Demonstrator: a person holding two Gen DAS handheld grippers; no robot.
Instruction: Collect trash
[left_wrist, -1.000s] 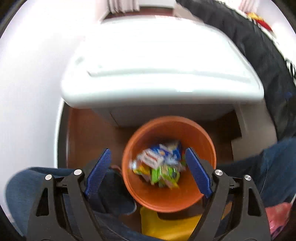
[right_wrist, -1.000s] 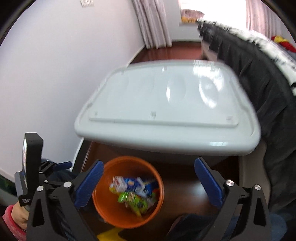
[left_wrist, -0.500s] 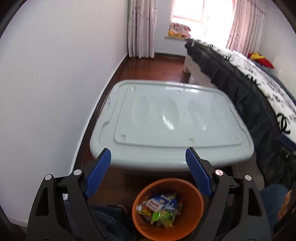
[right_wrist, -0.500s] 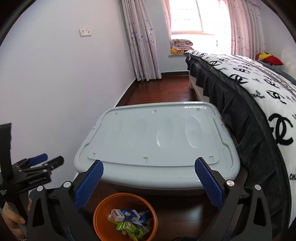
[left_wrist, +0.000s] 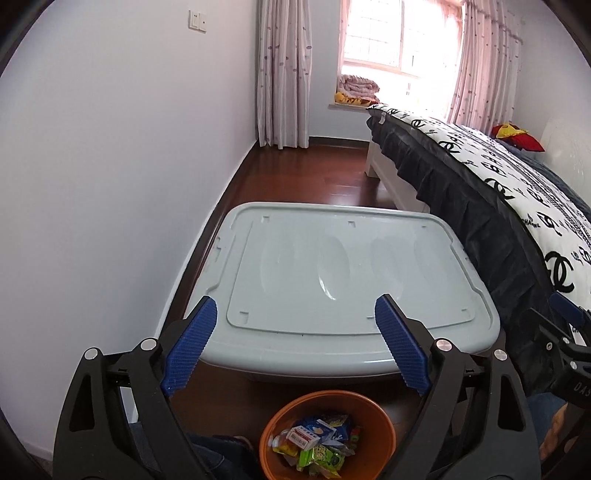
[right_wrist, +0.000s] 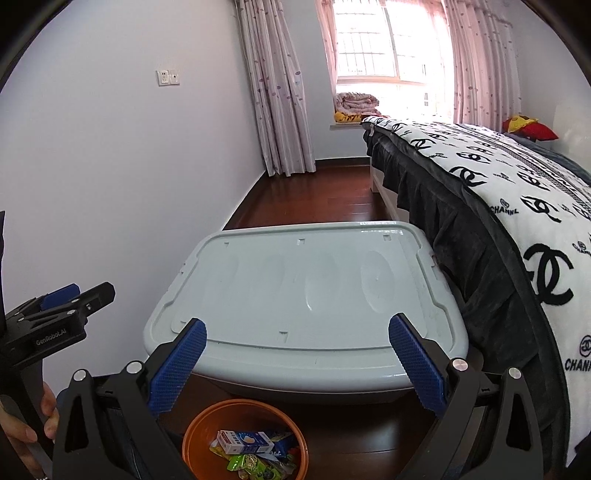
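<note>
Wrappers (left_wrist: 321, 445) filled the orange bin (left_wrist: 327, 402); the left gripper (left_wrist: 295, 350), its jaws just widening, and right gripper (right_wrist: 299, 365) gaped empty.

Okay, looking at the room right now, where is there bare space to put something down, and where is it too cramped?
The grey bin lid is bare across its whole top, bordered by the wall on its left and the bed on its right. Beyond it, the wood floor lies open up to the curtains. It is crowded near the orange basket, already holding wrappers, squeezed between the lid's front edge and the person's legs.
</note>
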